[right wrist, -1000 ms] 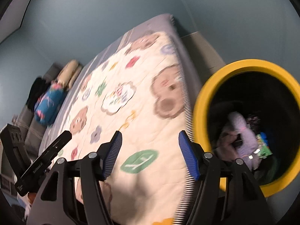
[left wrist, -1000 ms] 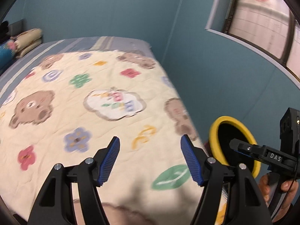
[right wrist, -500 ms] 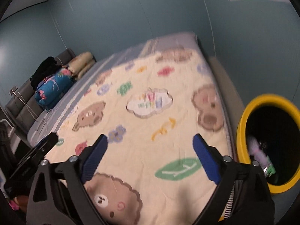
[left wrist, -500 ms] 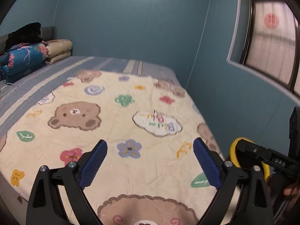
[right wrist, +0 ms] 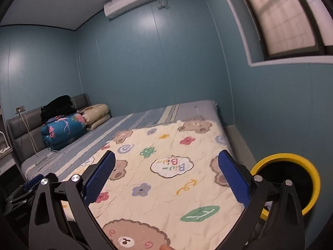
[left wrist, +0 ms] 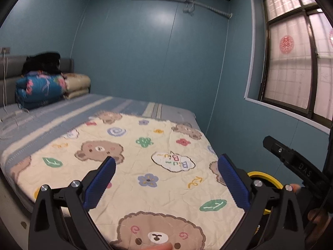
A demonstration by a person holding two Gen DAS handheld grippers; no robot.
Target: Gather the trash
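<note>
Both views lifted off yellow bin [right wrist: 312, 179], right of wide-open, empty right gripper [right wrist: 166, 175].

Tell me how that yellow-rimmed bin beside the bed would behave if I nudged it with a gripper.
The bin is round with a wide mouth, so it would probably slide or turn rather than catch. It stands close between the bed and the wall, which should limit tipping toward either. Its contents are hidden in shadow here, so I cannot judge its weight.
</note>
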